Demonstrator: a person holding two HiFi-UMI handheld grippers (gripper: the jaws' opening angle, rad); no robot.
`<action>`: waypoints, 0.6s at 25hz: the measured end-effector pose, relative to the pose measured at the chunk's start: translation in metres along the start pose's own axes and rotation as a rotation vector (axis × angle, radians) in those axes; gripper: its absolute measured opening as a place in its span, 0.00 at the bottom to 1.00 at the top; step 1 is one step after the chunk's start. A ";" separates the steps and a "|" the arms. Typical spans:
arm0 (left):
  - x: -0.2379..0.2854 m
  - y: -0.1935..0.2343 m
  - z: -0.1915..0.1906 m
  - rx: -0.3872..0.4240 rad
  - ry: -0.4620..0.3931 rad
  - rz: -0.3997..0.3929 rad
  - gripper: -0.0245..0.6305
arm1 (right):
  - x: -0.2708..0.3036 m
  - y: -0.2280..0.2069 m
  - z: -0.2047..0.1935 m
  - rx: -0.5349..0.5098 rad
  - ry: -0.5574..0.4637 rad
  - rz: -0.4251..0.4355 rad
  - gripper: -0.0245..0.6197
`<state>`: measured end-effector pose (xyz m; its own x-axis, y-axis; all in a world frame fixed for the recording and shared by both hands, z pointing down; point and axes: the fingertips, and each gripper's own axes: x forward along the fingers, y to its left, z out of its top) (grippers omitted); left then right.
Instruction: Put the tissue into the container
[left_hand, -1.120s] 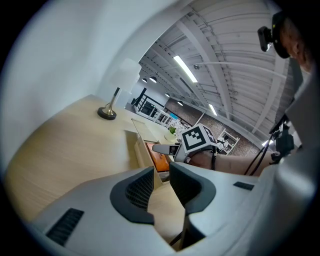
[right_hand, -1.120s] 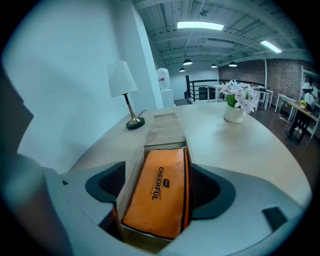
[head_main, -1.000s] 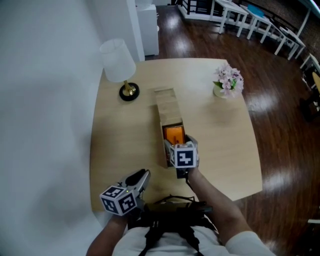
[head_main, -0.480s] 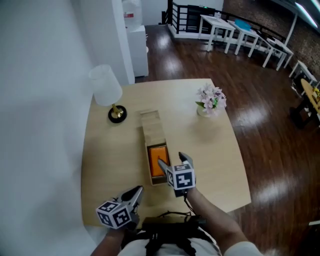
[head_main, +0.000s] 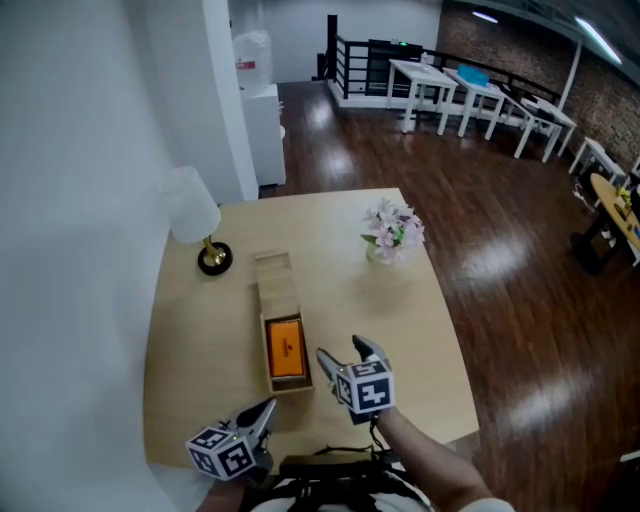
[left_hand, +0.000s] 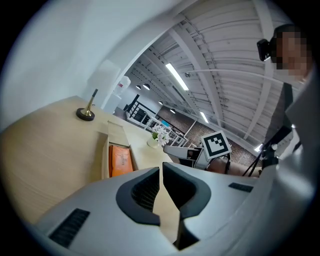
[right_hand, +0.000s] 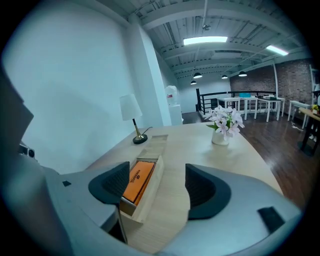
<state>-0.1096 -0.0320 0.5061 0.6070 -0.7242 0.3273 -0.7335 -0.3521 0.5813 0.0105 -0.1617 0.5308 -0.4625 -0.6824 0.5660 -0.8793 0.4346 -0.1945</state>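
1. At the bottom left of the head view, the left gripper (left_hand: 161, 175) hangs over the near edge of the desk (head_main: 400, 330). Its jaws are all but together, with only a sliver of desk showing between them and nothing held.

2. Just right of it, at bottom centre, the right gripper (right_hand: 157, 186) stands with its jaws wide apart. They have just been closing a little, and nothing sits between them. The box's near corner lies beyond the left pad, apart from it.

3. Left of centre, the orange tissue pack (head_main: 287, 347) lies flat in the near, open half of the long wooden container (head_main: 271, 285). The far half looks covered in pale wood.

4. The placing looks done. Clearing off cleanly appears to be what remains, and that is best done by lifting the open right jaws up and away. Sweeping them sideways could catch the thin box wall and skew it.

5. Farther back stand a white-shaded lamp (head_main: 188, 205) at upper left and a small pot of pink flowers (head_main: 393, 228) at upper right, both well clear of the box.
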 end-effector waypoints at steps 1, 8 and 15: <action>0.002 -0.005 -0.002 -0.005 -0.004 -0.006 0.06 | -0.004 -0.005 -0.001 0.001 -0.003 0.003 0.60; 0.016 -0.033 -0.011 -0.007 -0.021 -0.009 0.06 | -0.029 -0.037 -0.005 0.002 -0.011 0.015 0.60; 0.020 -0.059 -0.009 0.016 -0.031 -0.020 0.06 | -0.051 -0.056 0.000 0.006 -0.032 0.019 0.60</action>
<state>-0.0514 -0.0205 0.4852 0.6121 -0.7346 0.2927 -0.7262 -0.3758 0.5757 0.0833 -0.1514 0.5134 -0.4823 -0.6929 0.5360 -0.8711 0.4440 -0.2100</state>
